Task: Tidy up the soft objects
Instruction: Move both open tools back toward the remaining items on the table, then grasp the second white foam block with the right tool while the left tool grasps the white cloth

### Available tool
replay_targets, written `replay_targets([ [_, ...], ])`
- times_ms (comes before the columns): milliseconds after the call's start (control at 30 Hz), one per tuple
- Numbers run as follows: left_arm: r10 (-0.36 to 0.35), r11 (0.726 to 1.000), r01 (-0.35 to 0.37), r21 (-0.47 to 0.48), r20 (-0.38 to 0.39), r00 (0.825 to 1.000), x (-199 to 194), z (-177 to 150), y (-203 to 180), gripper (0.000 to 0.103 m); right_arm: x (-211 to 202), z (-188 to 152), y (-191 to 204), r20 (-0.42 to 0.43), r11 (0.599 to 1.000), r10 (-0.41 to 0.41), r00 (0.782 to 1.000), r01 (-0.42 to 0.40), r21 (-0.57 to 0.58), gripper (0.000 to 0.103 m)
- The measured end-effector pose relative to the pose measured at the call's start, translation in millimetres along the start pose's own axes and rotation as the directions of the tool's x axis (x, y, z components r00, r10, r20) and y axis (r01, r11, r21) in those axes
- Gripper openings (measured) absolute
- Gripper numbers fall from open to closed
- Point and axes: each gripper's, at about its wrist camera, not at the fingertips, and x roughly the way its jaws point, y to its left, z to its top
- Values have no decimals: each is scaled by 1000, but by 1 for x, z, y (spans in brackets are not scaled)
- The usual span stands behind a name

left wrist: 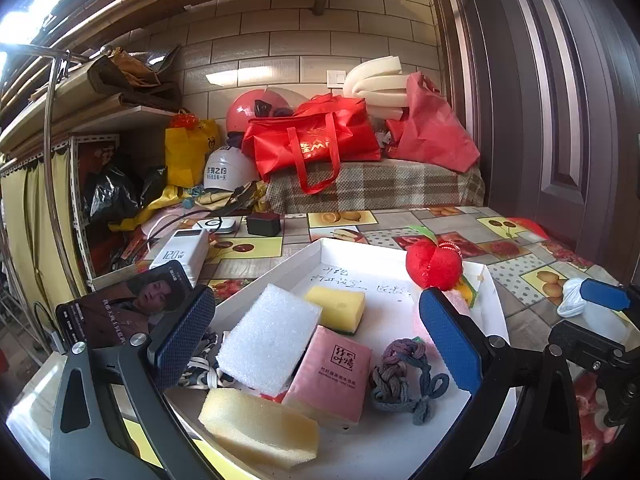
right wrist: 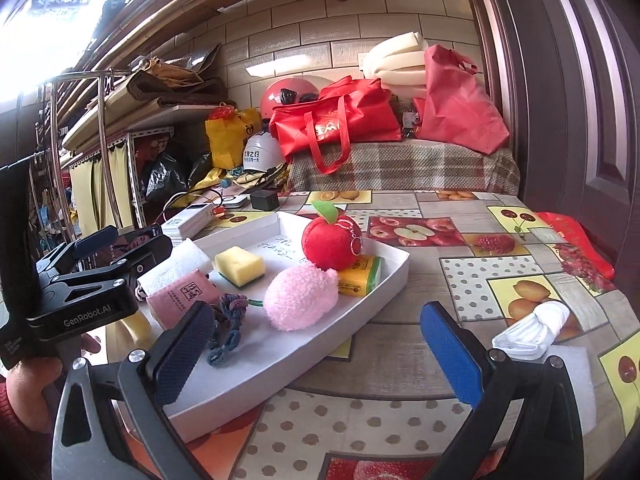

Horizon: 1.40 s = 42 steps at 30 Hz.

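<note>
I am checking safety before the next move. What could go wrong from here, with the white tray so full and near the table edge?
1. The white tray is crowded; reaching in with open tongs may knock the red plush apple or the pink fluffy toy.
2. The tray's near corner seems to lie close to the table edge, so a push might tip it.
3. The white cloth bundle sits outside the tray and may be forgotten.
</note>
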Motion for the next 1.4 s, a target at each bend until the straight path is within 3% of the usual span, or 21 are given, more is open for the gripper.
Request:
replay_targets([
  [267, -19, 999, 19, 29, -4, 1000, -8, -2, -16, 103, -34, -8, -26, 35, 988, -131, 991, 133, -79, 103],
  [433, -55, 997, 55, 54, -7, 998, -13, -4, -27, 103, -61, -14, -68, 55, 965, -259, 964, 261, -29, 103],
  [567, -105, 992, 106, 62, -20, 994, -17, -6, -38, 103, -78, -20, -115, -8, 927, -372, 928, 372, 38, 103],
  [733, -170, 980, 173, 101, -33, 985, -24, -8, -62, 103, -80, -28, -161, -159, 930, -351, 923, 363, 56, 103],
  [900, -237, 957, 244, 154, -61, 970, -28, -9, -96, 103, -50, -33, -162, -293, 961, -251, 923, 275, 43, 103],
  [967, -264, 943, 275, 189, -78, 961, -27, -9, -111, 103, -33, -33, -155, -337, 965, -242, 910, 261, 13, 103],
  [1100, -307, 915, 333, 229, -141, 941, -10, -7, -143, 103, 7, -39, -151, -465, 968, -232, 854, 248, -29, 103],
  [1133, -318, 907, 349, 235, -161, 934, -4, -6, -152, 103, 12, -41, -152, -491, 972, -216, 844, 233, -26, 101],
  [1167, -326, 899, 364, 243, -182, 928, 2, -6, -161, 103, 11, -41, -154, -489, 976, -197, 850, 219, -11, 97],
  [1200, -336, 892, 380, 246, -203, 920, 8, -6, -170, 103, 6, -39, -155, -477, 974, -207, 854, 227, -16, 74],
  [1233, -348, 884, 398, 244, -225, 910, 14, -5, -178, 103, 0, -39, -158, -461, 972, -221, 860, 233, -31, 59],
  [1400, -397, 834, 490, 255, -341, 852, 47, -4, -228, 103, -34, -45, -196, -435, 967, -205, 877, 250, 50, 52],
])
